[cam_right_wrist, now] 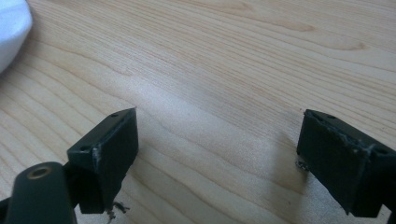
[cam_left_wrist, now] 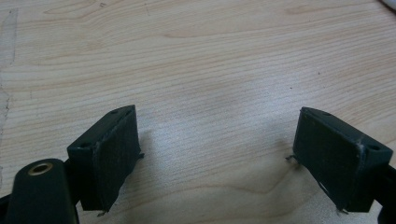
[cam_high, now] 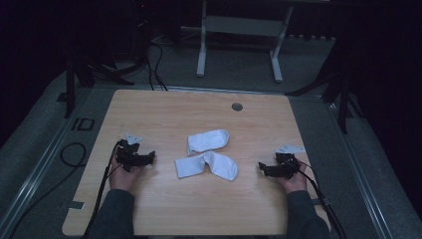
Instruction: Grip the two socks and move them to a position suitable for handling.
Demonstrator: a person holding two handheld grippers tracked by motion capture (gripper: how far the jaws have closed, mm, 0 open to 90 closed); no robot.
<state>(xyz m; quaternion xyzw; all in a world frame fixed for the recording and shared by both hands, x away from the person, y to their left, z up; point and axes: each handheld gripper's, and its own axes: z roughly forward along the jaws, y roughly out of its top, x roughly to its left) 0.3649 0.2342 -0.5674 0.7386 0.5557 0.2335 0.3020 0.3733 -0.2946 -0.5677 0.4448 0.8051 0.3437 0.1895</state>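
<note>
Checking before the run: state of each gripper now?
Left gripper: open, holding nothing.
Right gripper: open, holding nothing.

High view: above the table (cam_high: 164, 209), facing twelve o'clock and downward, far.
Left gripper view: close, low over wood.
Right gripper view: likewise; white sock (cam_right_wrist: 11, 32) at ten o'clock, shared overhead (cam_high: 211, 164).

sleeves (cam_high: 115, 211) – dark grey | fingers (cam_left_wrist: 109, 156) – black, padded | cables – black

two white socks (cam_high: 209, 141), two grippers (cam_high: 135, 157)
</note>
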